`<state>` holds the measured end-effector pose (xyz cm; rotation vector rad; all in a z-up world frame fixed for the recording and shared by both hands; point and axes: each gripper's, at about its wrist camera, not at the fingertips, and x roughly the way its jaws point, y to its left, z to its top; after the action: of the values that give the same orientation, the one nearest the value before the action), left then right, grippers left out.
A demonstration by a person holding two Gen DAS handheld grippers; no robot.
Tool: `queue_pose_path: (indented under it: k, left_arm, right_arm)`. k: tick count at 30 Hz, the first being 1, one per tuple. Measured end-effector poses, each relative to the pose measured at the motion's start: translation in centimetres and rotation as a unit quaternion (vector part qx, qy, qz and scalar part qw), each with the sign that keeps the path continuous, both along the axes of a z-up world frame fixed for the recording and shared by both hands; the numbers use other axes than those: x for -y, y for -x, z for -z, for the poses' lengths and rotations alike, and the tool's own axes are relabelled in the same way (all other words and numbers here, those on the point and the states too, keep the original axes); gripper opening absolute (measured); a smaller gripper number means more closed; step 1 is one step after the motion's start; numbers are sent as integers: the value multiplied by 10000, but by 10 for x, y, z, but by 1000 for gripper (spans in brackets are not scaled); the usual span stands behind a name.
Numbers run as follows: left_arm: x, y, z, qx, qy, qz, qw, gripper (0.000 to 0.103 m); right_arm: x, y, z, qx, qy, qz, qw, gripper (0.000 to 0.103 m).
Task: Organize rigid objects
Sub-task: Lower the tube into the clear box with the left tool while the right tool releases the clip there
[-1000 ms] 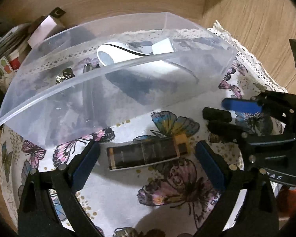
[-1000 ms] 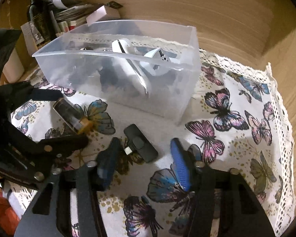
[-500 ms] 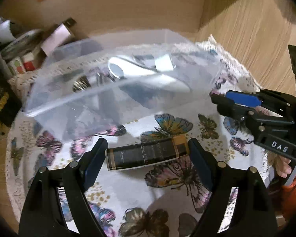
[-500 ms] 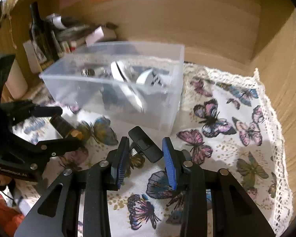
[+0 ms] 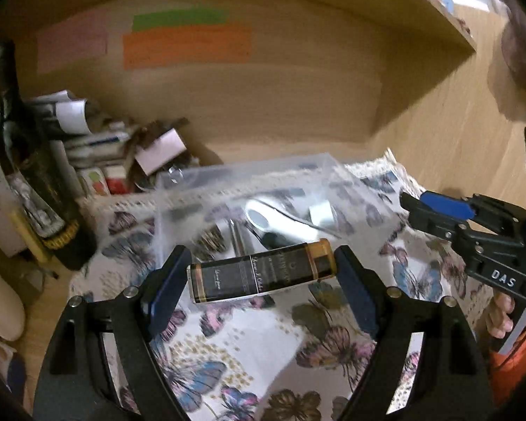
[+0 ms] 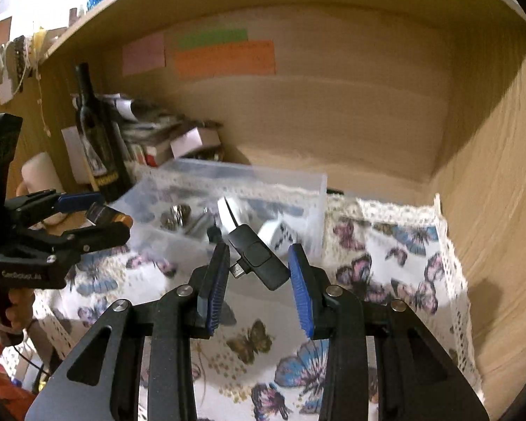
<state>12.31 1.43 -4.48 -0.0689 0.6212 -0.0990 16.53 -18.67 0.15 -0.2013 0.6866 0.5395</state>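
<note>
desk: butterfly cloth, lace edge
walls: wood, coloured notes
left tongs: grasping tube
right tongs: grasping black dongle
bin: clear, behind

My shelf is light wood, closed in by a back wall and a side wall on my right. A white cloth with butterflies and a lace edge covers most of it; bare wood shows along the back and down my left side. On the cloth sits a clear plastic bin, toward the back. Off the cloth, in the far left corner, stands a dark bottle, upright, with a heap of small boxes and papers just behind and beside it. A pale rounded thing, blurred, stands near the bottle on its left.
</note>
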Motion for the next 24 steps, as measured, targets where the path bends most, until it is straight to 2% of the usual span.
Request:
queue_pose_path:
  k: [5,10,14,24]
  left_arm:
    - [-8,-14,-3,72,-73,-141,9998,83]
    - [-11,-37,6,-59,-215,-153,9996,83]
    - [-11,-54,19,-280,-254,-103,9992,83]
    - [-7,-78,39,-538,-366,-15,9979,83]
  right_arm:
    - [-12,-12,-10,117,-97,-30,9999,32]
    - [-24,-32,-9,62,-118,0,9999,32]
    - [-34,-51,4,-159,-51,15,9999,32]
    - [-51,-85,54,-800,320,72,9963,32]
